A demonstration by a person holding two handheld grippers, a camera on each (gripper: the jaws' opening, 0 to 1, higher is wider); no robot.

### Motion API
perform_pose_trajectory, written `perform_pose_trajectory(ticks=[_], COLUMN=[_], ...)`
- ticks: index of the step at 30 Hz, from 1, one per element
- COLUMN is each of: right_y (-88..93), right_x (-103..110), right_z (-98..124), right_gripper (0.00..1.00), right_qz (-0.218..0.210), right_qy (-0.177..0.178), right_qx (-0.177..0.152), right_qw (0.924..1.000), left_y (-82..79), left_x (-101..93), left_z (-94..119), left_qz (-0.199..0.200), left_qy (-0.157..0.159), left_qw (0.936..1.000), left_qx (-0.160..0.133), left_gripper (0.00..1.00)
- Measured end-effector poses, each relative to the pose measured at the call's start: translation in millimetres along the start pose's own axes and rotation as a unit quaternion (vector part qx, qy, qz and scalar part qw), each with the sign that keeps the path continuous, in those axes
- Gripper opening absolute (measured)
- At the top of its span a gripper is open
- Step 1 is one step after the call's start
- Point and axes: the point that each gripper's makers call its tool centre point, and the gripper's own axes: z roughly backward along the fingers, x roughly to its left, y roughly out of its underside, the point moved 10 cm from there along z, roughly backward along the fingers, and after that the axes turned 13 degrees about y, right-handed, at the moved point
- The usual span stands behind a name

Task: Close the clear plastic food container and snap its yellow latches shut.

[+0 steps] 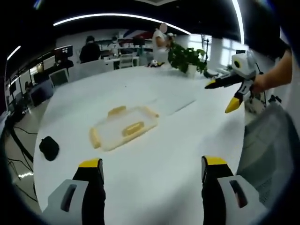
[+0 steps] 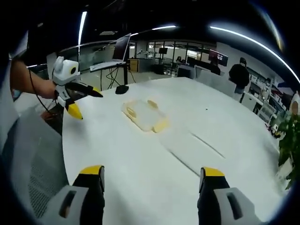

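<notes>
The clear plastic container [image 1: 124, 127] lies flat on the white table [image 1: 154, 154], with yellow latches along its edges and a yellow piece near its middle. Whether its lid is down I cannot tell. My left gripper [image 1: 153, 163] is open, a short way in front of the container and touching nothing. My right gripper [image 1: 221, 96] hovers open to the right of the container, held by a hand. In the right gripper view the container [image 2: 144, 115] sits mid-table, well beyond my open right gripper [image 2: 151, 172]. The left gripper [image 2: 86, 104] is open at the left.
A small black object [image 1: 48, 147] lies near the table's left edge. A potted plant [image 1: 187, 58] stands at the far side. A faint flat rectangular outline [image 2: 192, 145] lies on the table beside the container. People, desks and monitors are behind the table.
</notes>
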Motion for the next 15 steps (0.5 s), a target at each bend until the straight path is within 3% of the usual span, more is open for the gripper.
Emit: perform_pose_trajectory(ticks=[15], right_y=[-25.9], right_x=[-10.1], right_z=[-28.8], right_gripper=[0.81], right_qz=[0.054], right_qy=[-0.030], right_qx=[-0.004], right_qw=[0.9981], left_y=[-12.6], left_x=[28.0], left_z=[-7.6], left_qz=[-0.040], left_qy=[0.026], left_qw=[0.9985], left_qx=[0.026], left_gripper=[0.82])
